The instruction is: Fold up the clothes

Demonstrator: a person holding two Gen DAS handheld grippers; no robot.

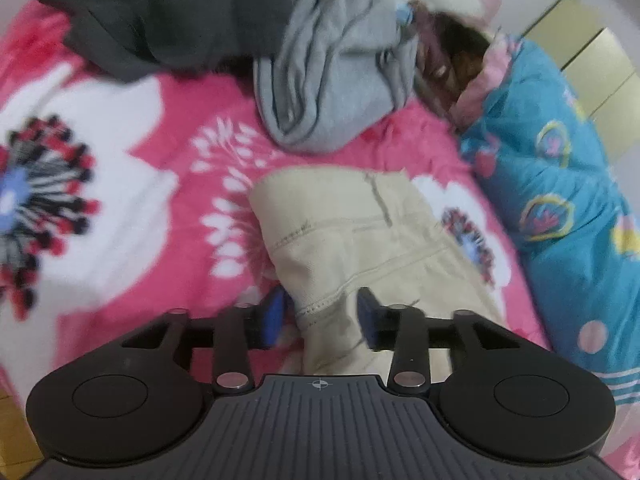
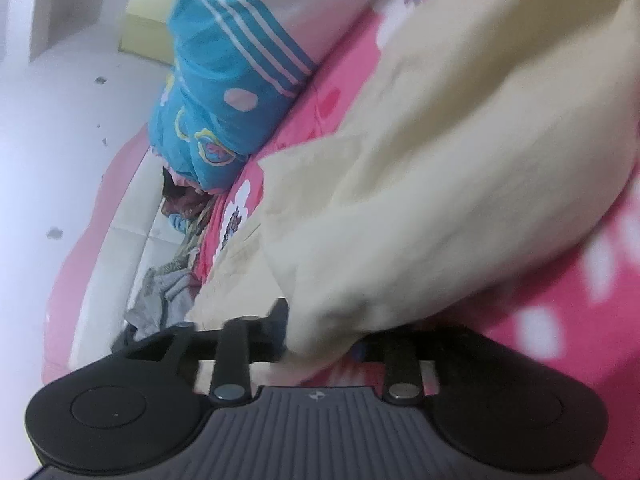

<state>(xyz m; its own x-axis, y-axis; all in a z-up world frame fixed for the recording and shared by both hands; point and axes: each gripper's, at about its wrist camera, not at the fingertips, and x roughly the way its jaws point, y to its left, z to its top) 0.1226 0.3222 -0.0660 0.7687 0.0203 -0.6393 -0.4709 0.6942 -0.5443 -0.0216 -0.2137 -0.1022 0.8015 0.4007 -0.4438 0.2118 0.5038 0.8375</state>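
Observation:
A cream garment (image 1: 352, 240) lies on the pink flowered bedspread (image 1: 132, 168), stitched seams showing. My left gripper (image 1: 322, 316) has its blue-padded fingers on either side of a bunched fold at the garment's near end and holds it. In the right wrist view the same cream garment (image 2: 440, 184) fills the middle, lifted and draped. My right gripper (image 2: 320, 336) is shut on its edge, and the cloth hides the right finger.
A grey garment (image 1: 332, 76) and a dark garment (image 1: 160, 20) are piled at the far side of the bed. A blue patterned quilt (image 1: 560, 200) lies along the right side and also shows in the right wrist view (image 2: 224, 92). A white wall (image 2: 52, 120) borders the bed.

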